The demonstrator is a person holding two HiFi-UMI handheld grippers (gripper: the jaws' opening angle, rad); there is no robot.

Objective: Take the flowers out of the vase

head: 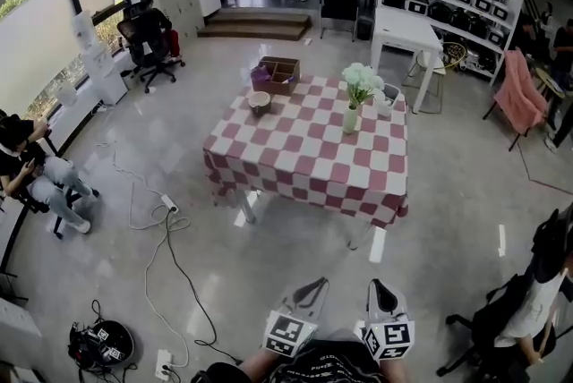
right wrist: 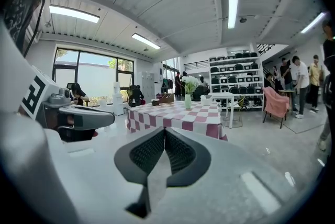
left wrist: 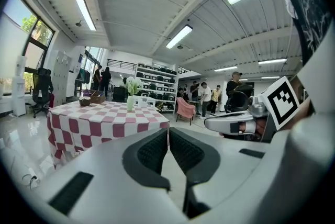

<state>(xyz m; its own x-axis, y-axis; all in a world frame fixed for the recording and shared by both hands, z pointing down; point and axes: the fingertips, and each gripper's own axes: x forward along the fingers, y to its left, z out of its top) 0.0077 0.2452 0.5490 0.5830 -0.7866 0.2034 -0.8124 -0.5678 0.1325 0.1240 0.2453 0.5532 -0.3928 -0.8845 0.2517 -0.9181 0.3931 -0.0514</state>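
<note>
Flowers (head: 362, 79) stand in the vase (head: 350, 119) near the checked table's (head: 269, 159) far right edge in the head view, with the left gripper (head: 315, 285) and right gripper (head: 376, 285) well short across open floor, so the whole task is left. Left gripper view: jaws pressed together, empty, table ahead. Right gripper view: likewise closed on nothing, floor open.

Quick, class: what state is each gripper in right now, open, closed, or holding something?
Left gripper: closed, holding nothing.
Right gripper: closed, holding nothing.
</note>
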